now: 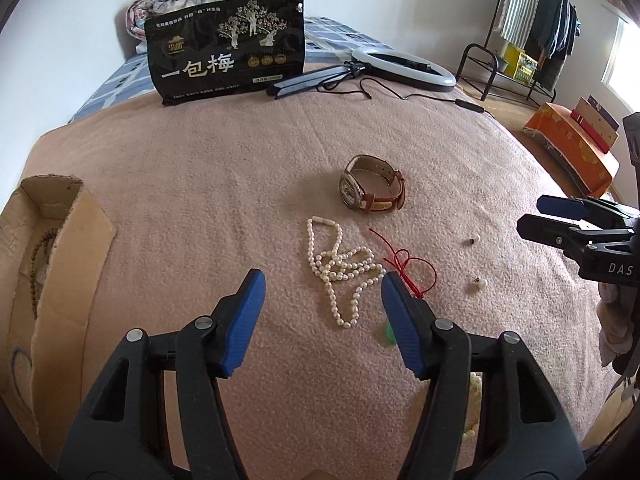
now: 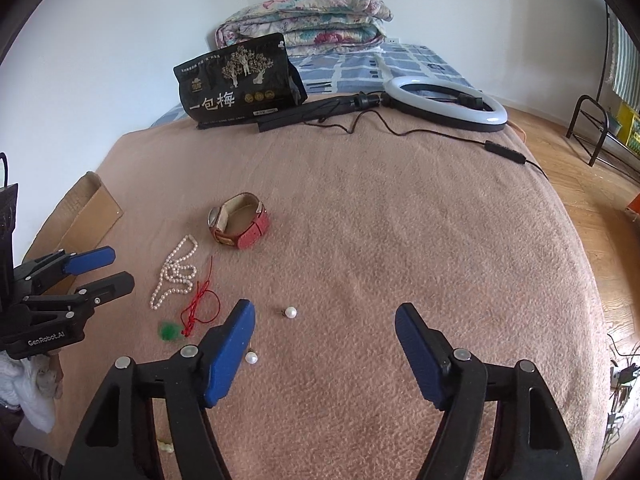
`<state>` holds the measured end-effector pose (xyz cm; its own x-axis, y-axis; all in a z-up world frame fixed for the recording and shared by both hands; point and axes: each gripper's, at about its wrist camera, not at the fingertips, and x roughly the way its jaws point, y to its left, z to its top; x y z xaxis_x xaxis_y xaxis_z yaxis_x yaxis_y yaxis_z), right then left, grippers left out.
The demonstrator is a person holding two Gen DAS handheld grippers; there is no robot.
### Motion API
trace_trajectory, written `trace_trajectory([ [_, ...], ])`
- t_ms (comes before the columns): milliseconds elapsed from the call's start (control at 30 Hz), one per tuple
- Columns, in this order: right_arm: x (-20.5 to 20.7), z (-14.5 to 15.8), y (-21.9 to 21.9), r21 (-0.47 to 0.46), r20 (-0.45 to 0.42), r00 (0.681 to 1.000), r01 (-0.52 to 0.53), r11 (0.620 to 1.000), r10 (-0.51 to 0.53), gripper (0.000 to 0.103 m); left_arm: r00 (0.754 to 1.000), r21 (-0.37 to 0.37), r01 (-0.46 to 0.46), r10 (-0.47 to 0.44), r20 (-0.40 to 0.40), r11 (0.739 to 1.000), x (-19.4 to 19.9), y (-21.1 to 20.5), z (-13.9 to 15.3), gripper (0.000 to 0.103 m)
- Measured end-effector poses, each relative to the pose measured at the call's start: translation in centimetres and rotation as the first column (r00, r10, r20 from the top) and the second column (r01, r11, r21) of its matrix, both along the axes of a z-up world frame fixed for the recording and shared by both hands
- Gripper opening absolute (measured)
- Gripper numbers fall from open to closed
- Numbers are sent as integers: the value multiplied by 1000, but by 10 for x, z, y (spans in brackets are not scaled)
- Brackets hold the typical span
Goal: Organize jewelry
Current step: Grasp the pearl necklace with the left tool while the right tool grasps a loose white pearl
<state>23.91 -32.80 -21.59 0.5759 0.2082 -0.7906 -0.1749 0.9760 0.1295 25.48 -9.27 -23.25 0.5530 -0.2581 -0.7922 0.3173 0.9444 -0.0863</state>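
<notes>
Both claws are spread apart, holding nothing: the left claw (image 1: 323, 290) low in frame over the pearl necklace (image 1: 340, 268), the right claw (image 2: 325, 322) low centre. The watch (image 1: 374, 189) lies mid-frame on the bed (image 1: 200, 168); the cardboard box (image 1: 52, 264) sits at left.

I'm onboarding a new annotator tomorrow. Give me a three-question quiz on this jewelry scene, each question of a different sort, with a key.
1. True or false: the white pearl bead necklace lies inside the brown cardboard box.
2. Multiple choice: the left gripper is A) shut on the red cord bracelet, B) open above the blanket, C) out of view.
3. Fill in: the brown leather strap watch rests on the pink fleece ____.

Key
1. False; it lies on the blanket.
2. B; the right gripper is open too.
3. blanket
</notes>
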Motion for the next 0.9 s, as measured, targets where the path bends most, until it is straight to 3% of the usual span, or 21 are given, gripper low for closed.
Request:
trace_trajectory([
  [100,2,-8,3,7,-13,1000,-18,1000,18,68,1000,11,6,-6,-15,1000,8,-6,-9,58],
  [567,12,-34,20,2,-64,994,-88,996,88,41,999,41,-5,6,-32,999,29,-12,-34,57],
  [733,16,-40,29,-12,-69,992,-103,995,102,38,999,41,-1,3,-33,999,32,-13,-39,54],
  [900,20,-42,32,-26,-69,992,-105,994,103,29,1000,44,2,-1,-26,999,34,-14,-40,44],
])
